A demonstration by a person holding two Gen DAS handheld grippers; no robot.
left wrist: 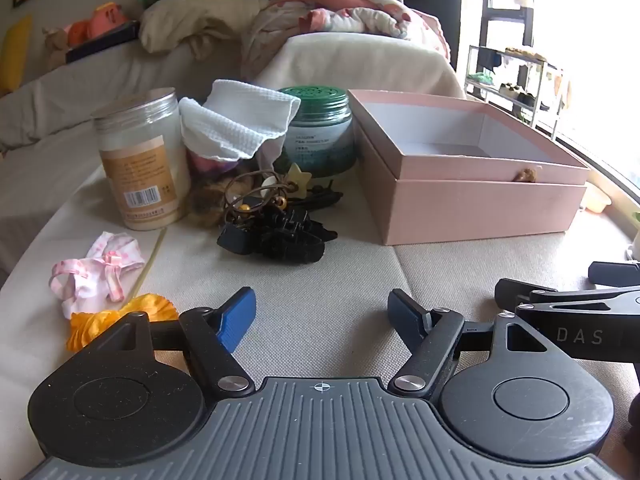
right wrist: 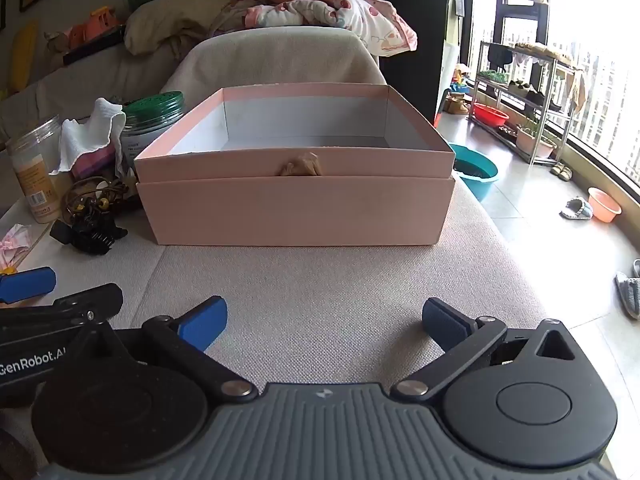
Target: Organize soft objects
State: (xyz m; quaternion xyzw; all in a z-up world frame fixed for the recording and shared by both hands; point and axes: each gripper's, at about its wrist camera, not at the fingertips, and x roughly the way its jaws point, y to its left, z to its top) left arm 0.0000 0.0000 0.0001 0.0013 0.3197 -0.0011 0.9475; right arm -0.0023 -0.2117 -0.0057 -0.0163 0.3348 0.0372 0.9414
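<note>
On the beige cushion lie a pink-and-white scrunchie (left wrist: 96,270), an orange scrunchie (left wrist: 100,320) and a heap of black hair clips and brown hair ties (left wrist: 276,224). A white cloth (left wrist: 236,124) is draped over a jar. An open pink box (left wrist: 476,200) stands at the right; in the right wrist view the pink box (right wrist: 296,208) is straight ahead. My left gripper (left wrist: 322,312) is open above bare cushion, the orange scrunchie just left of its left finger. My right gripper (right wrist: 324,320) is open too, nothing between its blue pads, short of the box.
A tall clear jar with a tan label (left wrist: 140,160) and a green-lidded jar (left wrist: 320,136) stand behind the clips. Pillows and a floral blanket (left wrist: 340,12) pile on the sofa back. Right of the cushion edge are floor, basins (right wrist: 476,172) and a shoe rack (right wrist: 524,92).
</note>
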